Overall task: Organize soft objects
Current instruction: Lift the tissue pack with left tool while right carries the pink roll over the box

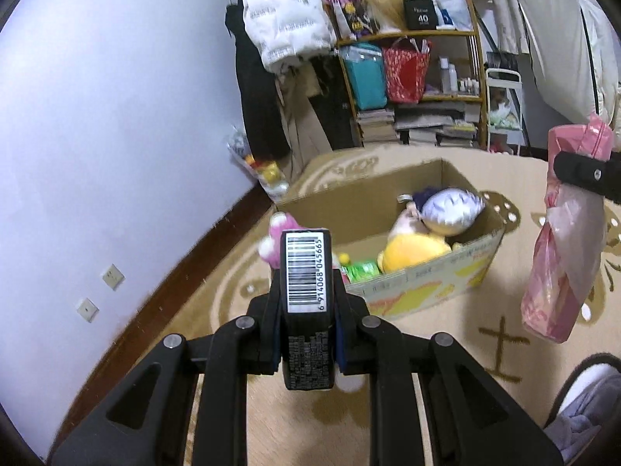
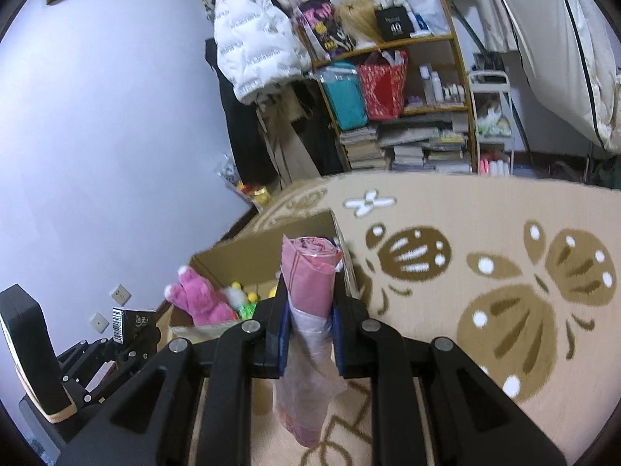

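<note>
Clamping a black packet, the left gripper hung short of the cardboard box. Beside that box, the right gripper pinched a pink bag roll whose slack tail looked likely to slip or snag the rim.

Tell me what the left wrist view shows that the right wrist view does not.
Only the left view: a yellow plush and a purple-haired doll in the box.
Only the right view: the butterfly pattern on the rug.
Both: the left gripper shut on a black pack, the right gripper shut on a pink bag roll, the pink plush.
</note>
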Action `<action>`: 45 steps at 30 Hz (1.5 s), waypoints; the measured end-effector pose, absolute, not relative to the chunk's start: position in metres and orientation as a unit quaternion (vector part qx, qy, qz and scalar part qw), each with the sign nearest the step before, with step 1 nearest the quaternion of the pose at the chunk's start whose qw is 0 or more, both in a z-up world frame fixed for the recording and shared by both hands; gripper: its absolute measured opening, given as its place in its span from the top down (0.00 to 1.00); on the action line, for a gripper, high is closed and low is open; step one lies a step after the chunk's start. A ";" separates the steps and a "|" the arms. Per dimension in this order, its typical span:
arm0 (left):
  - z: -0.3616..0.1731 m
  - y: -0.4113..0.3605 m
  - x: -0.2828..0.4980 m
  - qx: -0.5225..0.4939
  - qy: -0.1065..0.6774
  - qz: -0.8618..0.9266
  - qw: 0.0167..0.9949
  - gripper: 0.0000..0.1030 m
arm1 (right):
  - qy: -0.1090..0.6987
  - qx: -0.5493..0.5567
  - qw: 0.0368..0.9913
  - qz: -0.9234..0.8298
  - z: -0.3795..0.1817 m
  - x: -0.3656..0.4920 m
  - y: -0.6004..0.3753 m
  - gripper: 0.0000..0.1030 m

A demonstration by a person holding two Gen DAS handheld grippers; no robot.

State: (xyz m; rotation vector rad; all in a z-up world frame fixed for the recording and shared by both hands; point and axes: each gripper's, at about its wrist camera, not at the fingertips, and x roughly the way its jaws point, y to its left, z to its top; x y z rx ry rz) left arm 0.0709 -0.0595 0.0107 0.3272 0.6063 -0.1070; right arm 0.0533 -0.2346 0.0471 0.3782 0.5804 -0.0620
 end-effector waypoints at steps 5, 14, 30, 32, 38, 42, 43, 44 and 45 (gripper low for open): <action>0.026 -0.065 0.074 0.177 0.264 -0.041 0.947 0.82 | 0.261 0.180 0.948 -0.022 0.065 0.060 -0.234 0.82; 0.056 -0.070 0.099 0.166 0.228 -0.040 0.959 0.82 | 0.242 0.150 0.959 -0.002 0.087 0.087 -0.232 0.82; 0.043 -0.068 0.159 0.152 0.249 -0.038 0.956 0.82 | 0.258 0.109 0.959 0.044 0.084 0.149 -0.215 0.82; 0.039 -0.066 0.165 0.147 0.255 -0.038 0.955 0.82 | 0.265 0.099 0.958 0.052 0.078 0.158 -0.209 0.82; 0.023 -0.063 0.181 0.133 0.275 -0.042 0.951 0.82 | 0.283 0.102 0.952 0.065 0.059 0.175 -0.203 0.82; 0.011 -0.062 0.189 0.127 0.291 -0.045 0.947 0.82 | 0.293 0.114 0.946 0.073 0.045 0.184 -0.202 0.81; 0.008 -0.062 0.191 0.127 0.295 -0.046 0.946 0.82 | 0.298 0.116 0.945 0.075 0.041 0.188 -0.202 0.81; 0.004 -0.062 0.193 0.125 0.299 -0.047 0.945 0.82 | 0.301 0.117 0.943 0.075 0.037 0.190 -0.202 0.81; 0.001 -0.062 0.194 0.126 0.303 -0.047 0.944 0.82 | 0.304 0.118 0.942 0.076 0.035 0.193 -0.201 0.81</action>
